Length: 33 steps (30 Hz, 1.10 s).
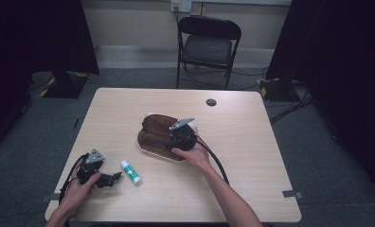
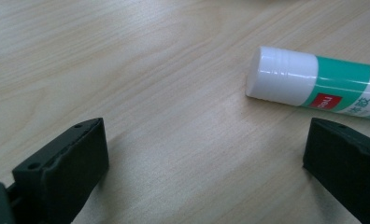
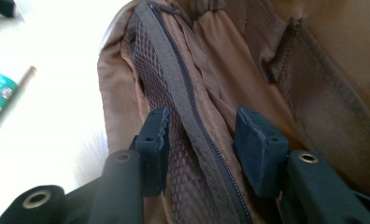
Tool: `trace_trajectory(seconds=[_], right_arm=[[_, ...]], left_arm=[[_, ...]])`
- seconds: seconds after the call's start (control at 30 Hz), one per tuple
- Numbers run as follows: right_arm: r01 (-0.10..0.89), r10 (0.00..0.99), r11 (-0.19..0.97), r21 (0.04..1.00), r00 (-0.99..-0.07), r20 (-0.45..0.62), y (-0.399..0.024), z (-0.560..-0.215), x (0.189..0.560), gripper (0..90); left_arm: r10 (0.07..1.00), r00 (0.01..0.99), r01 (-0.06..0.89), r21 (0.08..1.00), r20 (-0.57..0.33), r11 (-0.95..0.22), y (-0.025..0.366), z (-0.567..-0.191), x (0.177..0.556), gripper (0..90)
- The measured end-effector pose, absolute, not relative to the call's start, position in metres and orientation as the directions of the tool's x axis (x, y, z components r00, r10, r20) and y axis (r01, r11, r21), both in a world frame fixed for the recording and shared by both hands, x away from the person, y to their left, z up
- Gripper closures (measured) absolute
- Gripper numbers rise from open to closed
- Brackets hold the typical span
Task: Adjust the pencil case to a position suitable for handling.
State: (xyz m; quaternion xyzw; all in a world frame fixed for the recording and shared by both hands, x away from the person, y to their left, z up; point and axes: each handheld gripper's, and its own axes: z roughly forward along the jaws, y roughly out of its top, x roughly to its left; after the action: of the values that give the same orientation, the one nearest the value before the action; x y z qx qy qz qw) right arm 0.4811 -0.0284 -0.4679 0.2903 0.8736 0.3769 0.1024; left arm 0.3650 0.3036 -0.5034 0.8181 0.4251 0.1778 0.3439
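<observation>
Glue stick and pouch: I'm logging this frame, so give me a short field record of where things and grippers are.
table: light wood
glue stick: lying flat, white cap toward left gripper
pouch: brown, open, mid-table
left gripper: open, beside glue stick, not touching
right gripper: jaws apart, straddling the pouch's zipper strip
chair: black, beyond table

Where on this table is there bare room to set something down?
Bare wood: the right side past the brown pouch, and the far strip around the dark grommet. Crowded: the near left, where the glue stick lies beside the left tool.
</observation>
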Motion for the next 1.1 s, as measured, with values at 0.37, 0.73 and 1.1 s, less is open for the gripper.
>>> trace_trajectory(seconds=[0.37, 0.73, 1.1], right_arm=[[0.426, 0.579, 0.558, 0.712, -0.815, 0.033, -0.031, -0.469, 0.481, 64.4], [0.413, 0.560, 0.574, 0.707, -0.828, 0.029, -0.042, -0.466, 0.472, 68.0], [0.417, 0.563, 0.569, 0.709, -0.826, 0.034, -0.055, -0.466, 0.461, 67.5]], left_arm=[[0.818, 0.575, 0.574, 0.714, -0.001, -0.402, 0.304, -0.503, 0.365, 0.0], [0.818, 0.575, 0.573, 0.714, -0.001, -0.402, 0.303, -0.503, 0.365, 0.0], [0.818, 0.575, 0.573, 0.714, -0.001, -0.402, 0.304, -0.503, 0.365, 0.0]])
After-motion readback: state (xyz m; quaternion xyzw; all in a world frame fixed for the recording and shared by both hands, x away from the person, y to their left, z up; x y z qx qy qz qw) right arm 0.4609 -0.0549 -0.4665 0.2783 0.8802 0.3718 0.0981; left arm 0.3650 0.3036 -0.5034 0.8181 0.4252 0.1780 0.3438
